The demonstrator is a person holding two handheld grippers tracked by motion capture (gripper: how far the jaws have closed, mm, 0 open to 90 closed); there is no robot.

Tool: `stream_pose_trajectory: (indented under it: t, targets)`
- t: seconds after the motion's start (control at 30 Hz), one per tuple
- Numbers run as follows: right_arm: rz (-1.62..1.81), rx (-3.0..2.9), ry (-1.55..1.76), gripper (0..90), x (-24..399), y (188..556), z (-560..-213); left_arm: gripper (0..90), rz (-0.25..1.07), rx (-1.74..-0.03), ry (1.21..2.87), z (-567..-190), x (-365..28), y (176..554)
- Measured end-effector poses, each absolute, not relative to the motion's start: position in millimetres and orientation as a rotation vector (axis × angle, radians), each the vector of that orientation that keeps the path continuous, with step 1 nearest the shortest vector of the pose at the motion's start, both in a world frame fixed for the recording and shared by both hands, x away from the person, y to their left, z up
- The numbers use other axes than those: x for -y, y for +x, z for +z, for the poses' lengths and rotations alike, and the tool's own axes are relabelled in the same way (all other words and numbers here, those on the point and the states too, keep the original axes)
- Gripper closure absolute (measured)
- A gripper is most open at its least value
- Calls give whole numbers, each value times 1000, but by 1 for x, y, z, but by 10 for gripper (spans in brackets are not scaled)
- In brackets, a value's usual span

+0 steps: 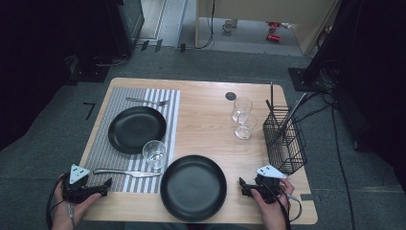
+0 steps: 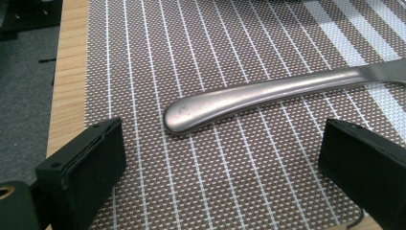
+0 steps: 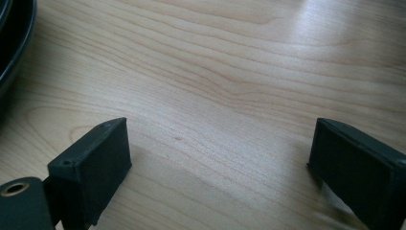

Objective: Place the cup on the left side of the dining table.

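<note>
Presently, one place setting is laid on the striped placemat [image 1: 103, 143] at the desk's left edge: fork, plate, glass. My left gripper [image 1: 106, 187] hangs with jaws spread before the knife [image 1: 125, 172], whose handle end [image 2: 191, 114] lies just beyond them, ungrasped. A second plate [image 1: 193, 187] sits at the near edge. My right gripper [image 1: 242, 188] rests spread, empty, near the near-right corner.

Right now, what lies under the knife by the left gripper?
The knife lies on the striped placemat, which rests on the table. The left gripper is open just short of the handle. The wood beneath the mat is hidden.
</note>
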State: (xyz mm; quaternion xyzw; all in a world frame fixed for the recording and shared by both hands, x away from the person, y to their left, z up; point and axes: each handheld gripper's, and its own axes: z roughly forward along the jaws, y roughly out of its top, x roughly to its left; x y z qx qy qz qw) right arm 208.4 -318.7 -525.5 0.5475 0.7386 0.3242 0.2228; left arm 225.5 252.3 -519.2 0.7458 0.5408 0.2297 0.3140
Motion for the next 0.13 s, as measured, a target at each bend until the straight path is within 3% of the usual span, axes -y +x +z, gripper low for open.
stream_pose_trajectory:
  t: [0.13]
  targets:
    - [891,-2028,1524,70,318,208,-525,24,606,-1426,1966,-519,-252,226]
